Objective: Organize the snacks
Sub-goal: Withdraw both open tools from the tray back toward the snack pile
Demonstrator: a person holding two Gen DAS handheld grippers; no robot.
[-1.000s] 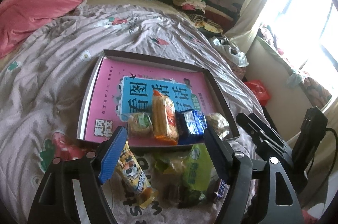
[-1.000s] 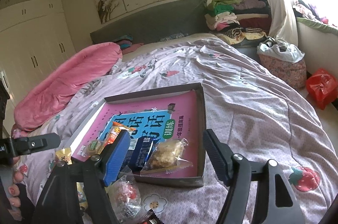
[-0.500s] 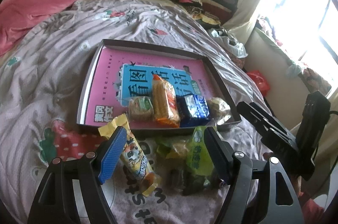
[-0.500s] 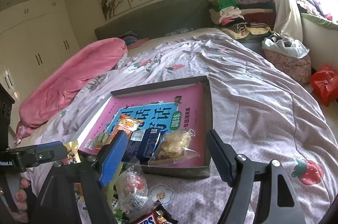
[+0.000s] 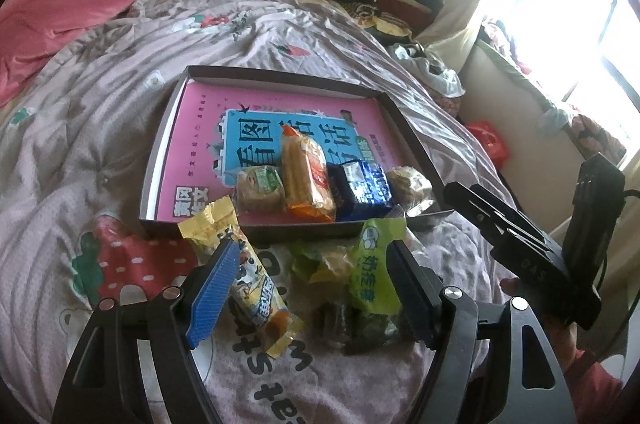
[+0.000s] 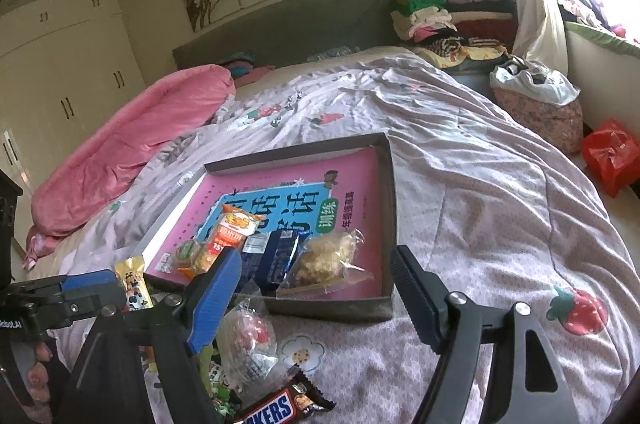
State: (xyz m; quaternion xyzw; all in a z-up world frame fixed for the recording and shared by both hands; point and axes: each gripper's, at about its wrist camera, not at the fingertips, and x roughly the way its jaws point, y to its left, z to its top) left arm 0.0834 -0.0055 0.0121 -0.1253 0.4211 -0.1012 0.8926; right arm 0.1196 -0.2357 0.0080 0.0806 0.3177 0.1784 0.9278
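On the bed, left wrist view: the left claw (image 5: 310, 286) gapes wide over loose packets, yellow cartoon-printed snack packet (image 5: 244, 274) at 9 o'clock. Right wrist view: right claw (image 6: 316, 284) wide, empty; shallow grey cardboard tray (image 6: 386, 184) at 12 o'clock holds four snacks.

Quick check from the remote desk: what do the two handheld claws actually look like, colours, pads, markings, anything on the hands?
Both match: the left claw and right claw have black angular frames with silver pivot screws, one ribbed blue pad and one ribbed black pad. The right unit's body shows faint "DAS" lettering and a trailing black cable. Fingers on the left unit have pink-painted nails.
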